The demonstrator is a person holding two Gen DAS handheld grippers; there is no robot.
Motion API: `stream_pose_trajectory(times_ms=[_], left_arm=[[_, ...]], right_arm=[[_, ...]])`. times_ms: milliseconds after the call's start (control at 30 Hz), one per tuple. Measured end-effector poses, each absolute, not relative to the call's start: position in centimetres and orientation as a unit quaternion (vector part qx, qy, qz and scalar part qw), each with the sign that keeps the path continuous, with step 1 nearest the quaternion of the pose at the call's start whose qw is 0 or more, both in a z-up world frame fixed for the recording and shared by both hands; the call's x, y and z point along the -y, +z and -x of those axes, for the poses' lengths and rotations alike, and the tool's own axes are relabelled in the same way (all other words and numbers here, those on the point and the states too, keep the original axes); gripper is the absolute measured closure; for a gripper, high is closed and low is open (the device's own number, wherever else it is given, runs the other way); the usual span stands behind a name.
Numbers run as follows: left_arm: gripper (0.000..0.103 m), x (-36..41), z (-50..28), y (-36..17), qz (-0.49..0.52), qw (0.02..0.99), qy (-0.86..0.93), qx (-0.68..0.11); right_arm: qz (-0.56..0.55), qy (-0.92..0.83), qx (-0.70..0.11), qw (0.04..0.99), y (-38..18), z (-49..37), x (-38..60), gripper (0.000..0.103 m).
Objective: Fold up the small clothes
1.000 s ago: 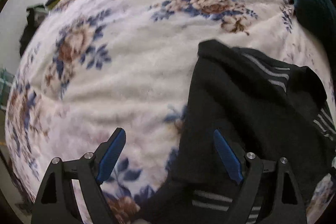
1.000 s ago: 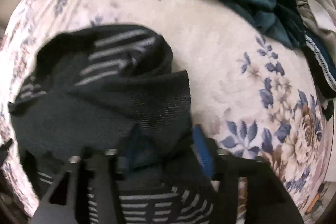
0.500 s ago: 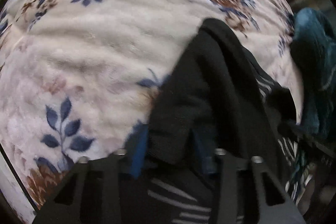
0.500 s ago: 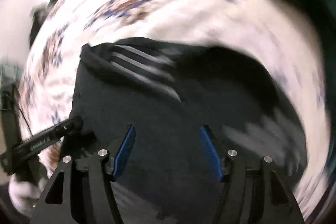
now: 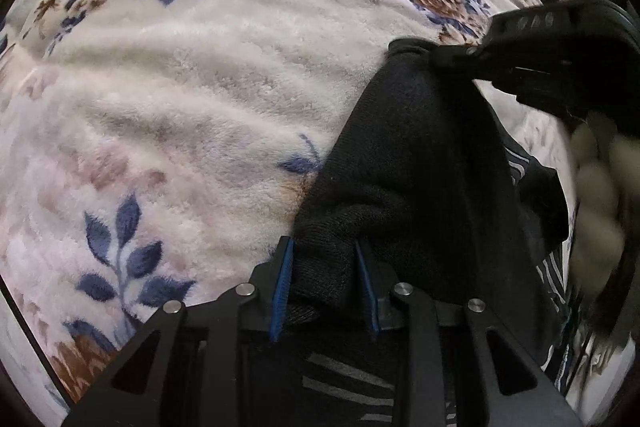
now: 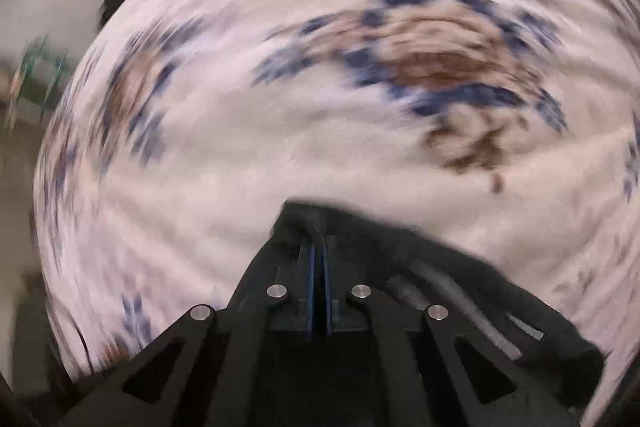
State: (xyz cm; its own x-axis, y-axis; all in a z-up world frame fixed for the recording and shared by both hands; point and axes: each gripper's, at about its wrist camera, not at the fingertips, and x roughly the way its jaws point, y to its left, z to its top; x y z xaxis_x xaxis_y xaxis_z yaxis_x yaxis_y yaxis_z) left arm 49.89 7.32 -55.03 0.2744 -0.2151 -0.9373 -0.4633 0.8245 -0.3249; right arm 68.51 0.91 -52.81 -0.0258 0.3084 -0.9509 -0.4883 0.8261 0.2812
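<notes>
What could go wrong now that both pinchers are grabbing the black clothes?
The left gripper is closing on a bunched lump of the black garment, so it might catch several layers and fold crookedly. The right gripper, shut on only a thin edge, could lose it, since its view is blurred. The fuzzy blanket might drag on the fabric.

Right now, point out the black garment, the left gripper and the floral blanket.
black garment [image 5: 420, 167]: left wrist view, its knit body.
left gripper [image 5: 325, 287]: left wrist view, between its fingertips.
floral blanket [image 5: 200, 87]: left wrist view, bare fleece.
</notes>
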Motion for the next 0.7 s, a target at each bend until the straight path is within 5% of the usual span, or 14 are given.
stream_pose_trajectory(times_ms=[100, 267, 300, 333, 400, 467, 533, 700], left_arm=[[0.076, -7.5, -49.8, -55.1, 0.28, 0.747, 0.073, -0.598], [0.076, -7.8, -49.5, -54.5, 0.272, 0.752, 0.06, -0.597], [0.076, -7.7, -49.5, -54.5, 0.271, 0.753, 0.059, -0.597], [0.076, -7.7, -49.4, -54.4, 0.271, 0.753, 0.059, -0.597], [0.077, -7.6, -49.4, -54.5, 0.271, 0.753, 0.058, -0.597], [0.078, -7.7, -49.4, -54.5, 0.269, 0.753, 0.056, -0.597], [0.079, -7.7, -49.3, -54.6, 0.261, 0.755, 0.051, -0.599], [0.077, -8.7, -48.8, -54.3, 0.274, 0.742, 0.022, -0.611]], right_arm=[[-0.08, 0.213, -0.691, 0.686, -54.3, -72.2, 4.0, 0.103], [-0.105, 0.198, -0.7, 0.679, -53.1, -73.9, 6.3, 0.102], [-0.111, 0.219, -0.703, 0.667, -52.5, -73.8, 5.7, 0.091], [-0.101, 0.237, -0.708, 0.657, -52.1, -73.6, 4.7, 0.058], [-0.078, 0.271, -0.705, 0.651, -51.5, -72.9, 2.3, 0.025], [-0.015, 0.299, -0.707, 0.64, -52.1, -71.8, -1.1, 0.027], [0.049, 0.287, -0.708, 0.643, -53.5, -70.5, -3.6, 0.097], [0.012, 0.211, -0.717, 0.665, -54.9, -71.8, -0.7, 0.098]])
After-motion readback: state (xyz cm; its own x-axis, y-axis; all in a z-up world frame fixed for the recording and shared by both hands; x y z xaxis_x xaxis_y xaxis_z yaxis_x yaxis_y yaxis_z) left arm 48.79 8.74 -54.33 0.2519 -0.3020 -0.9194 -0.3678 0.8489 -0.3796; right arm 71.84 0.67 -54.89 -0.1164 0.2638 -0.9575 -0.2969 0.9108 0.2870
